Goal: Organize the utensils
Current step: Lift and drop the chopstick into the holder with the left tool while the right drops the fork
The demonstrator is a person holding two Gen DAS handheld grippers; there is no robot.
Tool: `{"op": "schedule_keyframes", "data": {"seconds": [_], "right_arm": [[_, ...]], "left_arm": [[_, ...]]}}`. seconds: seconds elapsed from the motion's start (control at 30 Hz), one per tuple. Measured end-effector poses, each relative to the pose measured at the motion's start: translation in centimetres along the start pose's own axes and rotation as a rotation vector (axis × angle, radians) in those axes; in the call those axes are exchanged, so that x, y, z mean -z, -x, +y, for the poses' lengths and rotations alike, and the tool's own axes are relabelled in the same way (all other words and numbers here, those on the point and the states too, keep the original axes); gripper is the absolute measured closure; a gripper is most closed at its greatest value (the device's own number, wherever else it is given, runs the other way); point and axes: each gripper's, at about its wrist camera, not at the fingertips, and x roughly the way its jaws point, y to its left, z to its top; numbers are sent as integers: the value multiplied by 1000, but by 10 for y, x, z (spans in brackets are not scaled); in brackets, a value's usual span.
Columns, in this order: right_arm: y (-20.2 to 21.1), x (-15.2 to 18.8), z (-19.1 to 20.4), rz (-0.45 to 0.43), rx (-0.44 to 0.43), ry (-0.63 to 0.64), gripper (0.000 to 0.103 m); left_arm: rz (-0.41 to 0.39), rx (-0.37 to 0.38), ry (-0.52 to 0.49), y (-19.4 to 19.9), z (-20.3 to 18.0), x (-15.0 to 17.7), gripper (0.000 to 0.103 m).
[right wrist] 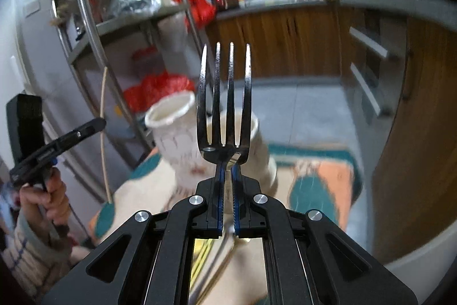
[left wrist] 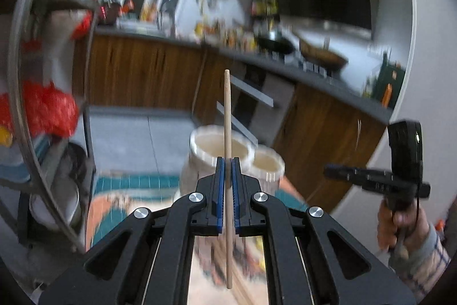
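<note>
Nearest to us, our left gripper [left wrist: 228, 162] has its blue-padded jaws closed almost fully on one thin, pale wooden chopstick [left wrist: 227, 116], gripped near its middle and pointing up and away. Our right gripper [right wrist: 227, 170] is likewise pinched nearly shut on the neck of one shiny four-tined steel fork [right wrist: 224, 99], tines upward. Just beyond the fingers stand two cream, ribbed ceramic holders, a larger one [left wrist: 205, 159] and a smaller one [left wrist: 270, 165] touching beside it, on a teal-and-orange patterned mat [left wrist: 120, 185]. We judge the step to be dropping each utensil into a holder: we should centre each tip over an open mouth, tilt it down, and release only once it is inside the rim. Farther off are one metal shelf rack [right wrist: 85, 19] and wooden cabinets [left wrist: 137, 65].
</note>
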Motion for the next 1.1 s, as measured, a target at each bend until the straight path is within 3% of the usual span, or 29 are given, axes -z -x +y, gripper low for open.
{"op": "schedule_keyframes", "data": {"seconds": [0.13, 0.33, 0.63, 0.87, 1.1], "right_arm": [[1, -14, 6, -106, -1, 12, 97], [-2, -33, 6, -195, -41, 10, 97], [-15, -52, 14, -217, -26, 34, 97], [-48, -40, 27, -123, 58, 106, 97], [-74, -26, 20, -33, 54, 88, 97]], "left_arm": [[-162, -26, -1, -2, -5, -12, 99], [-314, -48, -17, -10, -18, -35, 99], [-433, -71, -11, -26, -19, -52, 99], [-344, -114, -36, -63, -17, -31, 98], [-189, -168, -86, -96, -23, -11, 98]]}}
